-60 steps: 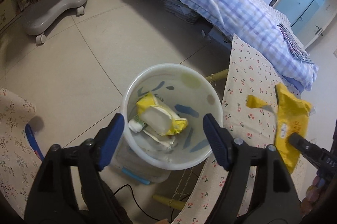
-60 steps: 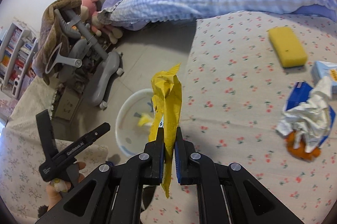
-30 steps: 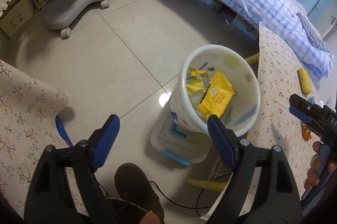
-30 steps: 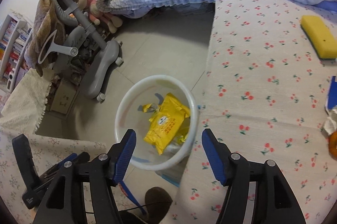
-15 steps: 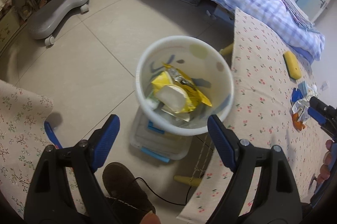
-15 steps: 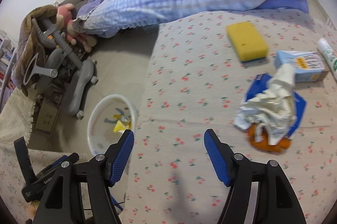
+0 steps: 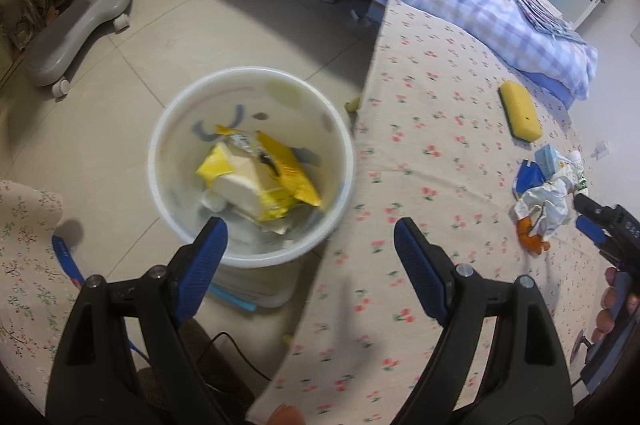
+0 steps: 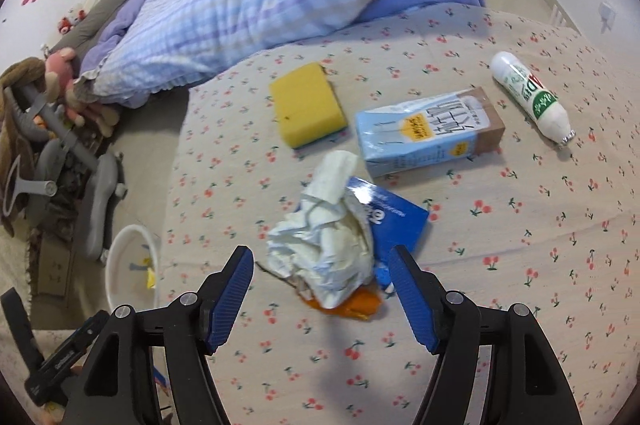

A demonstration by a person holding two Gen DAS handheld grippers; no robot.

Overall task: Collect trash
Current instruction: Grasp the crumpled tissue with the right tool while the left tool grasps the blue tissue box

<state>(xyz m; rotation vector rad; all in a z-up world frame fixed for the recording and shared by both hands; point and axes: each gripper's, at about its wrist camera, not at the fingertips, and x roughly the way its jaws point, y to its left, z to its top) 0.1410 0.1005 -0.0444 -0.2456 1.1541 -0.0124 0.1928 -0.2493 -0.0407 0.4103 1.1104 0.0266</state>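
Above the desk [image 8: 520, 225], right tongs [image 8: 320, 289] tilt steeply down, wide and empty, over crumpled paper [image 8: 324, 249]; left tongs [image 7: 308, 257] gape empty above the bin [image 7: 160, 145].

Left gripper [image 7: 308, 249] angled steeply down, jaws spread wide, nothing between the blue pads. Right gripper [image 8: 322, 295] likewise pitched down, jaws apart and empty, pads clear of everything. Fingers [image 7: 610, 309] wrapped on the right gripper's handle at frame edge.

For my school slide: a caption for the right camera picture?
Open right gripper above crumpled white paper on cherry-print tablecloth.
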